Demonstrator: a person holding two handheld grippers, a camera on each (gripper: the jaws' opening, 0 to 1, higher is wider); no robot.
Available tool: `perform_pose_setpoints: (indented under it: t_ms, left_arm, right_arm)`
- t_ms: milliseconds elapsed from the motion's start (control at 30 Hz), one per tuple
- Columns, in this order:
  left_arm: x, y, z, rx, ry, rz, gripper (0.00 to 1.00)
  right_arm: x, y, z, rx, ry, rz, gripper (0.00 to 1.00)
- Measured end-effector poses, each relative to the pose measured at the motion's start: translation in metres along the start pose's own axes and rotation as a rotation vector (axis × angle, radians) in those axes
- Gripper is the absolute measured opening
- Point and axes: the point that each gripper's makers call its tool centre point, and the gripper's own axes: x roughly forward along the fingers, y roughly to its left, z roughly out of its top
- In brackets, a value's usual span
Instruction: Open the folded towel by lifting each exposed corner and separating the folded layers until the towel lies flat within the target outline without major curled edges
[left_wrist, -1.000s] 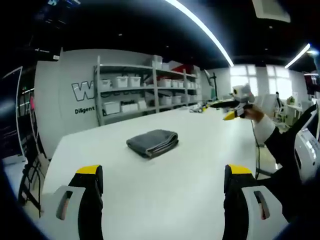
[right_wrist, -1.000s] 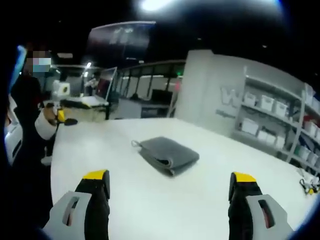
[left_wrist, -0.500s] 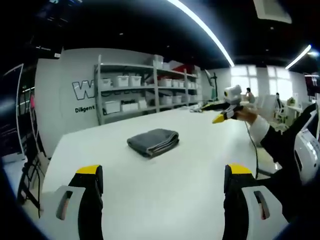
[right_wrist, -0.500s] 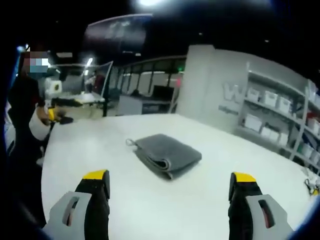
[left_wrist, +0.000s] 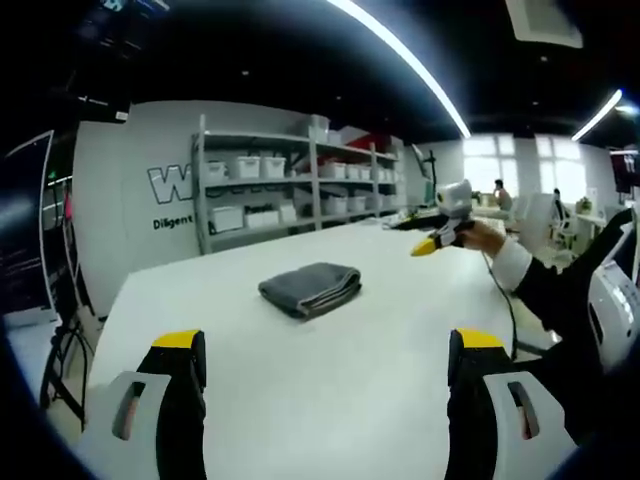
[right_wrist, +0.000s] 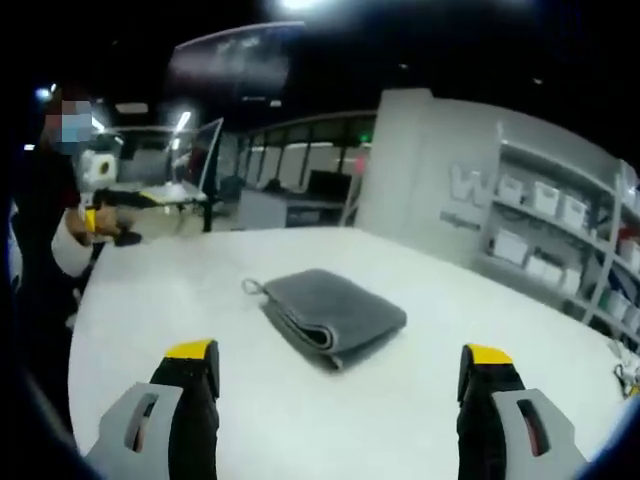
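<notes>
A grey folded towel (left_wrist: 311, 288) lies on the white table (left_wrist: 330, 380), its stacked layers facing the left gripper view. In the right gripper view the same towel (right_wrist: 330, 315) is nearer, with a small hanging loop at its left corner. My left gripper (left_wrist: 327, 372) is open, well short of the towel, nothing between its yellow-tipped fingers (left_wrist: 178, 345). My right gripper (right_wrist: 338, 378) is open too, close in front of the towel. The right gripper (left_wrist: 440, 238) also shows from outside, held in a person's hand above the table's far right side.
Metal shelves with white bins (left_wrist: 290, 190) stand behind the table against a grey wall. A person's dark sleeve (left_wrist: 560, 300) reaches in from the right. In the right gripper view the left gripper (right_wrist: 105, 222) appears far left, with a desk and monitors (right_wrist: 190, 180) beyond.
The right gripper has moved toward the towel, which now looks larger in its view. Seen from the left gripper view, the right gripper has swung leftward and lower. The towel itself has not moved.
</notes>
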Motion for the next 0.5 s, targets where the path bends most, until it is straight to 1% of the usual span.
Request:
perform_pose_setpoints:
  t_ms: [200,367,400,433,467,500]
  left_arm:
    - [0.001,-0.001,0.002,0.01,-0.003,-0.005,1.0]
    - [0.003,0.001,-0.002,0.006,0.01,-0.003,1.0]
    - [0.003,0.001,-0.002,0.005,0.01,-0.001,1.0]
    - [0.002,0.001,-0.002,0.003,0.01,-0.001,1.0]
    - [0.002,0.001,-0.002,0.003,0.008,-0.002,1.0]
    - [0.002,0.001,-0.001,0.004,0.006,-0.003,1.0]
  right_arm:
    - [0.009,-0.007,-0.004,0.011,-0.001,-0.007,0.99]
    - [0.02,-0.009,-0.012,0.012,0.01,-0.006,0.97]
    - [0.022,-0.01,-0.013,0.008,0.015,-0.012,0.97]
    - [0.025,-0.016,-0.013,0.001,0.01,-0.047,0.96]
    - [0.027,-0.02,-0.013,0.001,0.007,-0.064,0.96]
    - [0.027,-0.021,-0.014,0.001,0.007,-0.067,0.96]
